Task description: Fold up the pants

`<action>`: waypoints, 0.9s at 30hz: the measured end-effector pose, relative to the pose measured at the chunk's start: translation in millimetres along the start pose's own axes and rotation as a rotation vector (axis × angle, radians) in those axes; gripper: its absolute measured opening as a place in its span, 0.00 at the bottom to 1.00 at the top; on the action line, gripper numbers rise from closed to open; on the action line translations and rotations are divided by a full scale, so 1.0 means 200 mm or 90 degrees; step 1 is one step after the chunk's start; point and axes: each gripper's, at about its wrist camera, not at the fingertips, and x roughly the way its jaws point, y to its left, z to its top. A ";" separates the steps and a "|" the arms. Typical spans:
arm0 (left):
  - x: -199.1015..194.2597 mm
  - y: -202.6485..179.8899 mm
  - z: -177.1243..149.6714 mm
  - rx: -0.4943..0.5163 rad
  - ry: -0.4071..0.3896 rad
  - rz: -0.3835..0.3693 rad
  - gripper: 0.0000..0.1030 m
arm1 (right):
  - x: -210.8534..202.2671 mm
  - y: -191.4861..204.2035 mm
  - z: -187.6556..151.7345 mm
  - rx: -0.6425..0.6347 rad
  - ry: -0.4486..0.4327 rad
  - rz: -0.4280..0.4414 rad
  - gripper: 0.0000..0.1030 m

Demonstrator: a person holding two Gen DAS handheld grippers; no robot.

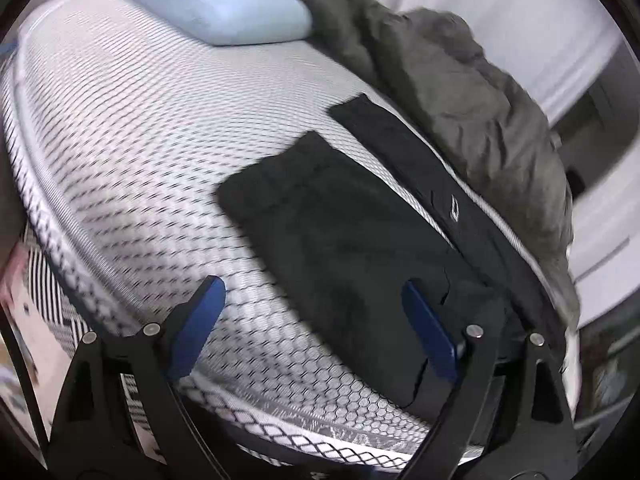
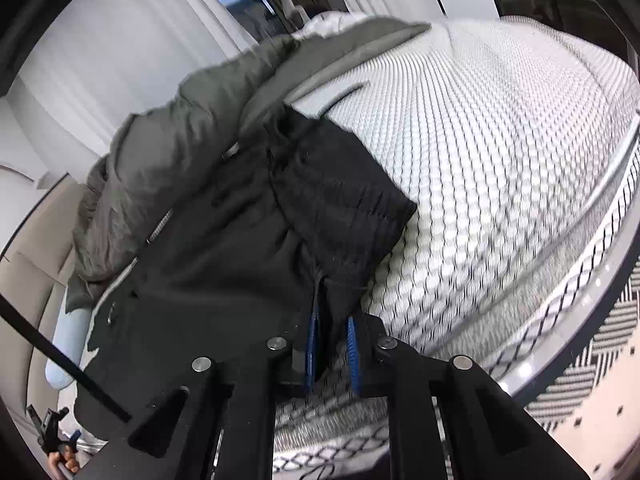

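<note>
The black fabric pants (image 1: 336,232) are lying on the white hexagon-patterned mattress (image 1: 132,152), beside a grey quilted blanket (image 1: 460,92). The right gripper (image 2: 332,320) is pinching the pants' edge, while the left gripper (image 1: 312,300) is hovering with jaws apart, nothing between them.

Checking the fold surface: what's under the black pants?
The black pants lie on the white patterned mattress, far edge against the grey blanket. The right tool pinches a pants corner. Anything beneath the cloth is covered.
</note>
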 end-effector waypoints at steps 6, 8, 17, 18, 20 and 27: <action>0.09 -0.02 0.01 0.003 0.036 0.016 0.43 | -0.10 0.06 -0.05 -0.015 -0.045 0.059 0.68; 0.08 -0.02 0.03 0.000 0.040 -0.001 0.39 | -0.08 0.05 -0.06 -0.004 -0.040 0.052 0.68; 0.23 -0.02 0.11 -0.037 0.065 0.005 0.47 | 0.01 -0.05 -0.05 0.060 -0.037 0.082 0.67; 0.24 -0.02 0.13 -0.044 0.059 0.010 0.47 | 0.02 -0.04 -0.03 0.064 -0.041 0.083 0.60; 0.24 -0.04 0.15 -0.044 0.033 0.014 0.35 | 0.03 -0.02 -0.01 0.059 -0.040 0.067 0.38; 0.11 0.10 0.09 -0.078 -0.024 0.005 0.01 | -0.07 -0.09 -0.02 0.041 -0.059 0.047 0.09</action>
